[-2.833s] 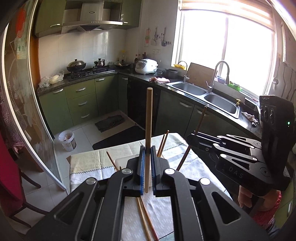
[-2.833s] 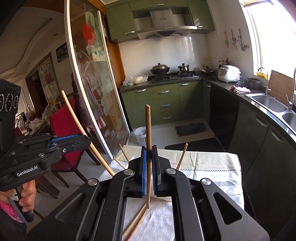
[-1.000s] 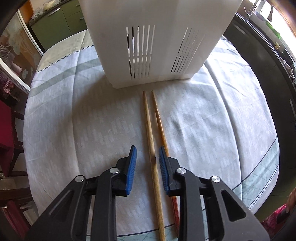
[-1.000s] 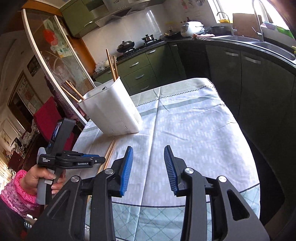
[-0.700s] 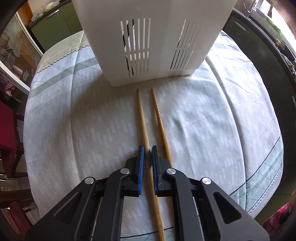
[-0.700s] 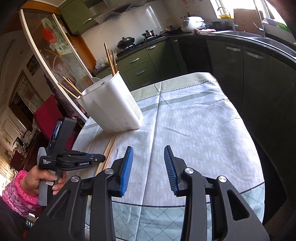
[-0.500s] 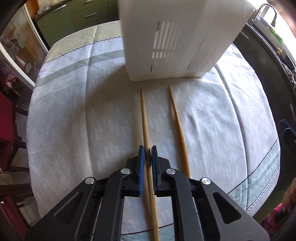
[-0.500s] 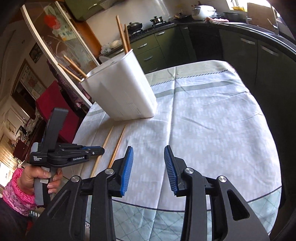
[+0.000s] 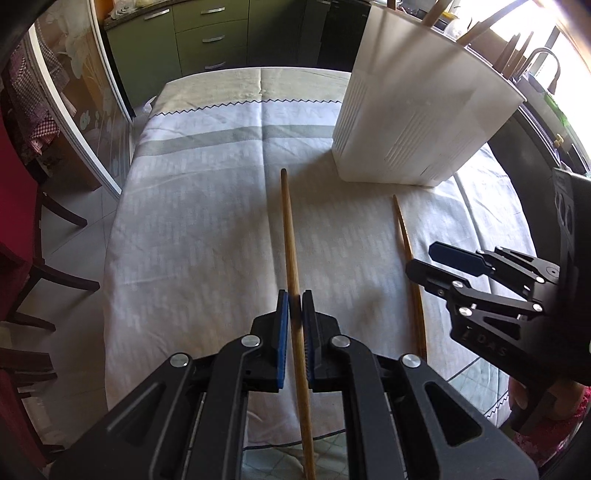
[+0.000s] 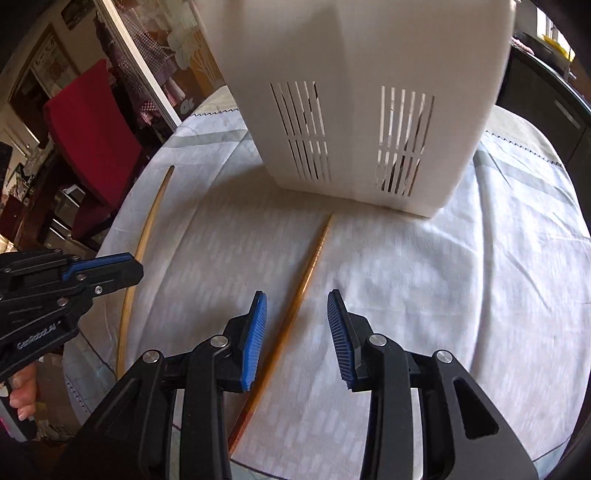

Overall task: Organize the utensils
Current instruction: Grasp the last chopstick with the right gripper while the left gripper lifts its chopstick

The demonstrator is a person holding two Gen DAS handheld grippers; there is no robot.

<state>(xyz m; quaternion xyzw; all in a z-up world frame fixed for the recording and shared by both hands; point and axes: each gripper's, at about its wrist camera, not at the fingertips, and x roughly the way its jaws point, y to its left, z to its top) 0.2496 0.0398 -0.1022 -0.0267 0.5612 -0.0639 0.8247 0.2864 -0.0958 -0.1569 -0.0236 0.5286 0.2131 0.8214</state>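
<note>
While the pale chopstick [image 9: 290,243] was lying loose between spread pads a second ago, it is now pinched at mid-shaft by the left gripper [image 9: 294,306], blue pads pressed flat against the wood on both sides. Its far tip is seen raised and swung left, away from the white utensil holder [image 9: 413,122]; half a second ago it pointed almost at the holder's base. Whether the near end is clear of the cloth cannot be told.

The darker, tapered chopstick [image 10: 303,291] is left flat on the tablecloth [image 10: 443,277], its thin tip just short of the holder's slotted wall. The right gripper [image 10: 297,325] has been brought down from a raised, level pose and is now straddling that stick, jaws spread wide, neither pad touching it. In the left wrist view the same gripper [image 9: 424,258] is seen beside the stick, low over the cloth.

Other chopsticks [image 9: 430,13] are already standing in the holder, so these two are judged to be the last loose ones in view. One is secured and the second is lined up for closing; next would likely be a squeeze by the right, then both lifted upright and dropped over the rim. Risk: the thin stick may roll or slip out sideways.
</note>
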